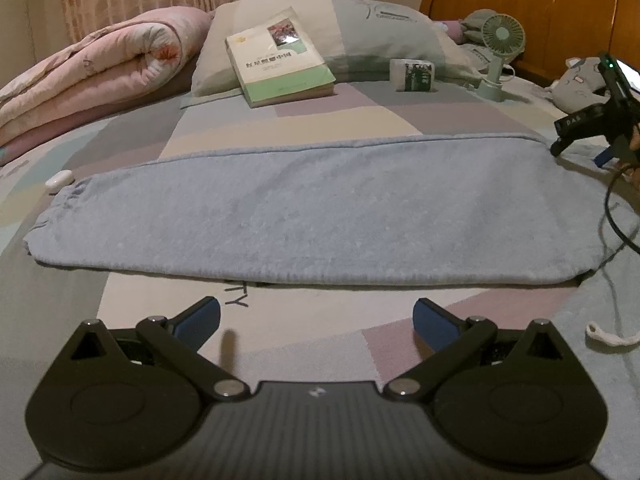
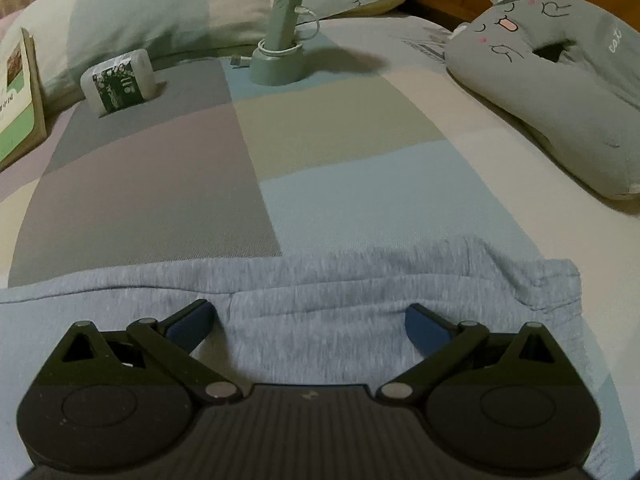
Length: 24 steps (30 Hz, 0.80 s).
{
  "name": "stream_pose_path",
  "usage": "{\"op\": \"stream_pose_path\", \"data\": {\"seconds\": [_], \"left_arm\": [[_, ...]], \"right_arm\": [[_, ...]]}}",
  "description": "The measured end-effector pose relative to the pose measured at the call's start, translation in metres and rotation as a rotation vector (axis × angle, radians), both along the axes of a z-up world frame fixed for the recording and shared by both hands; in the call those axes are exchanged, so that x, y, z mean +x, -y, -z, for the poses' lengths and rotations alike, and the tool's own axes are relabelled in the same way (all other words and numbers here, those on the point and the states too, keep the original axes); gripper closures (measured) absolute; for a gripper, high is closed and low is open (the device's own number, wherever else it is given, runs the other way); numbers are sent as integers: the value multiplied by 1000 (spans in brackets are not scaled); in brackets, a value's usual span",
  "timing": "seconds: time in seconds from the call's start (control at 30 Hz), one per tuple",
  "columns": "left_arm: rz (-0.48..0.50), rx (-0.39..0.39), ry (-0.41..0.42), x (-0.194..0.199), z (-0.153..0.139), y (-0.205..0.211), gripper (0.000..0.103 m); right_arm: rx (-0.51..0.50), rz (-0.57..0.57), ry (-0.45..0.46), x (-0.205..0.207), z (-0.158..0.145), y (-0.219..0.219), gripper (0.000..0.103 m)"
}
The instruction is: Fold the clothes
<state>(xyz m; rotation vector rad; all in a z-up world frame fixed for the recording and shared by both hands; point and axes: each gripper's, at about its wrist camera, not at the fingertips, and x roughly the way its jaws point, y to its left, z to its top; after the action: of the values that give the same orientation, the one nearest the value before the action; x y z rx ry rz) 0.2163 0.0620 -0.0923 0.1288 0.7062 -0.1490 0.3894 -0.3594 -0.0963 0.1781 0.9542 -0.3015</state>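
Observation:
A light blue garment lies folded into a long flat band across the patchwork bed sheet, its gathered end at the left. My left gripper stands open just short of its near edge, nothing between the fingers. The right gripper shows at the garment's right end in the left wrist view. In the right wrist view the right gripper is open above the same blue fabric, whose wrinkled corner lies at the right.
A book leans on a pillow, beside a small white pack, a green desk fan and a grey cat cushion. Rolled pink quilt far left. A person sits behind the pillow. White earbud case; black cable.

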Motion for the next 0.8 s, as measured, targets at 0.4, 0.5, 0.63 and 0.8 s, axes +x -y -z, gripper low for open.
{"op": "stream_pose_path", "data": {"seconds": [0.4, 0.5, 0.63, 0.8], "left_arm": [[22, -24, 39, -10, -13, 3, 1], [42, -30, 50, -14, -18, 6, 1], [66, -31, 65, -19, -22, 11, 1], [89, -37, 79, -23, -28, 16, 1]], "right_arm": [[-15, -283, 87, -143, -71, -59, 0], [-19, -324, 71, -179, -65, -77, 0], [-25, -379, 49, -227, -56, -100, 0], [-45, -426, 15, -274, -33, -125, 0]]}}
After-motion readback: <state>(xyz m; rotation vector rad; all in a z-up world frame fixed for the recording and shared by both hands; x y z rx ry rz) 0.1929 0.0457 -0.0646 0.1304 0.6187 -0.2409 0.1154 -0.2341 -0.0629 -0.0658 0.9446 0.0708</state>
